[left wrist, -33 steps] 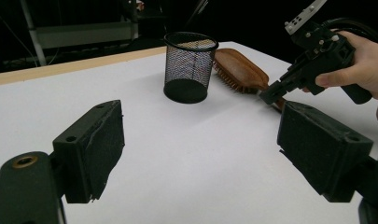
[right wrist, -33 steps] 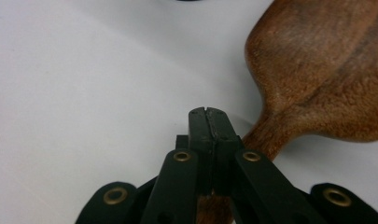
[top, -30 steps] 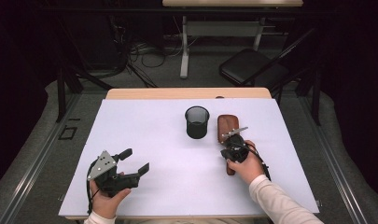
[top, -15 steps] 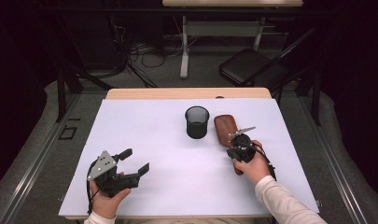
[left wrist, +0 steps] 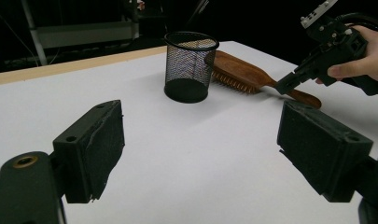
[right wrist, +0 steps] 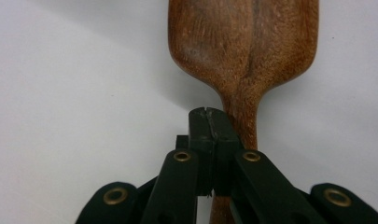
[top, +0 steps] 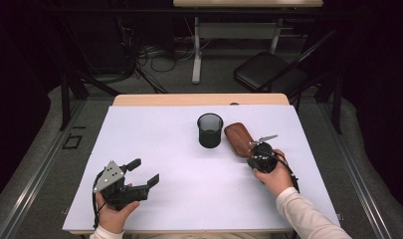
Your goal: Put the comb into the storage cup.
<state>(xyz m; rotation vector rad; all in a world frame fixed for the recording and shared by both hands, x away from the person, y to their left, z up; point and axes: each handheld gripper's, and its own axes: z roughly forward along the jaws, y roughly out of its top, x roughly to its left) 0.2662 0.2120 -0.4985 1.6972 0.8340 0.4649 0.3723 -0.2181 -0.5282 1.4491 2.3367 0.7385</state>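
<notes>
A wooden hairbrush (top: 236, 136) lies bristles down at the table's right, just right of a black mesh cup (top: 210, 130). My right gripper (top: 251, 158) hovers over the brush's handle, jaws shut with nothing between them. In the right gripper view the closed tips (right wrist: 209, 123) sit above the narrow neck of the hairbrush (right wrist: 242, 42). My left gripper (top: 145, 172) rests open near the front left, empty. From the left gripper view, its pads (left wrist: 105, 140) frame the mesh cup (left wrist: 190, 65), the hairbrush (left wrist: 238, 70) and the right gripper (left wrist: 287, 85).
A white sheet (top: 179, 149) covers the table, with a strip of wood (top: 199, 99) showing at the far edge. Beyond it stand a black folding chair (top: 268, 72) and a desk leg (top: 196, 55) among floor cables.
My right gripper has drifted slightly to the right and nearer along the brush's handle. The left gripper has stayed still.
</notes>
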